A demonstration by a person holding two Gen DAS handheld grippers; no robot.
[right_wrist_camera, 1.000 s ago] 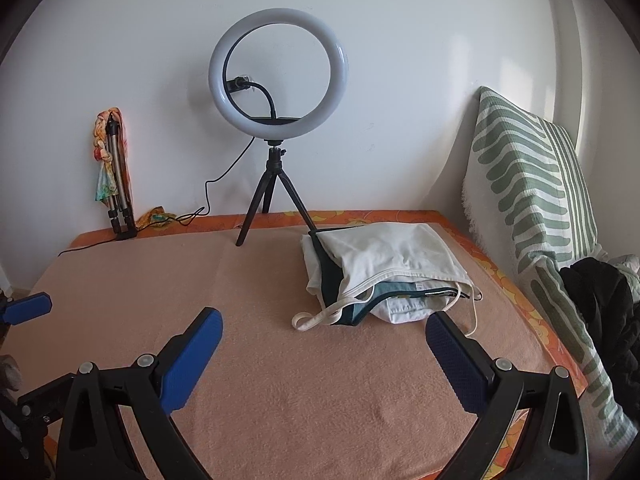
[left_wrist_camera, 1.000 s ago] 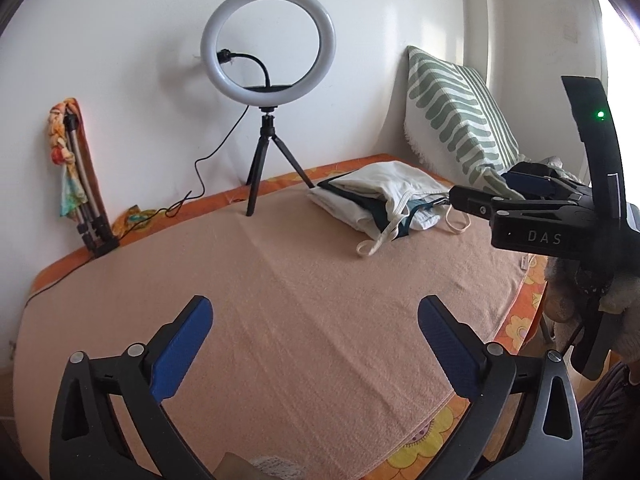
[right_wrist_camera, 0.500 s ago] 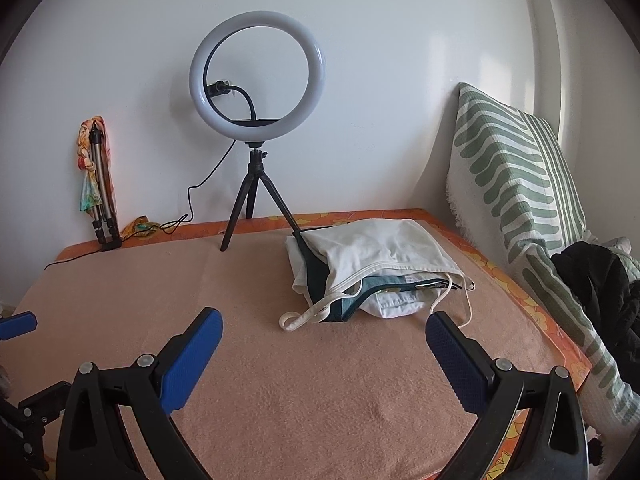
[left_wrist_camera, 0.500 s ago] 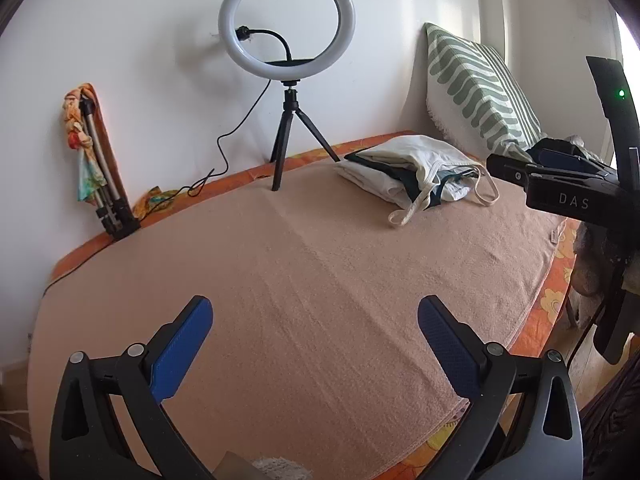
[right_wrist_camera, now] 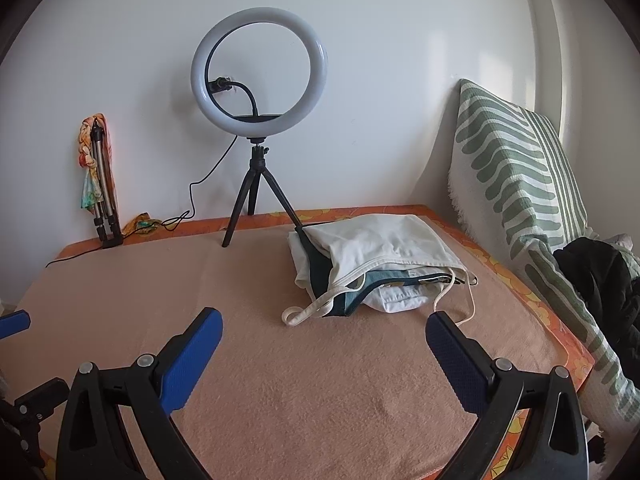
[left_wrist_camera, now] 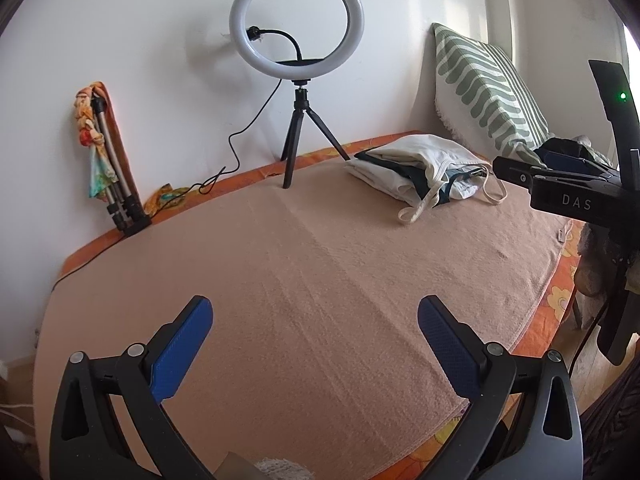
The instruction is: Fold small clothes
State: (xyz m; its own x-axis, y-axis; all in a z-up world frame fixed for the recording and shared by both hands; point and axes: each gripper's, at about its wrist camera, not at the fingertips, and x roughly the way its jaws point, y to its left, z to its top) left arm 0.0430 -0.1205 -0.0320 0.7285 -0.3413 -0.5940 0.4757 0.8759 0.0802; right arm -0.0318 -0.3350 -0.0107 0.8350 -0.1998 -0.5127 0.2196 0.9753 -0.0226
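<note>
Peach blanket (left_wrist_camera: 320,264) bare before left gripper (left_wrist_camera: 314,320)

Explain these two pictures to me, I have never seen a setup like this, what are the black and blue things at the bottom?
Those are handheld tongs, one in each of a person's hands, each with a camera looking forward along its blue-padded fingers. One picture is from the left tongs, the other from the right tongs. Both are open and hold nothing. Ahead lies a bed covered by a peach blanket. On it sit a stack of folded clothes and a ring light on a small tripod. A striped pillow leans against the wall, with dark clothing beside it.
</note>
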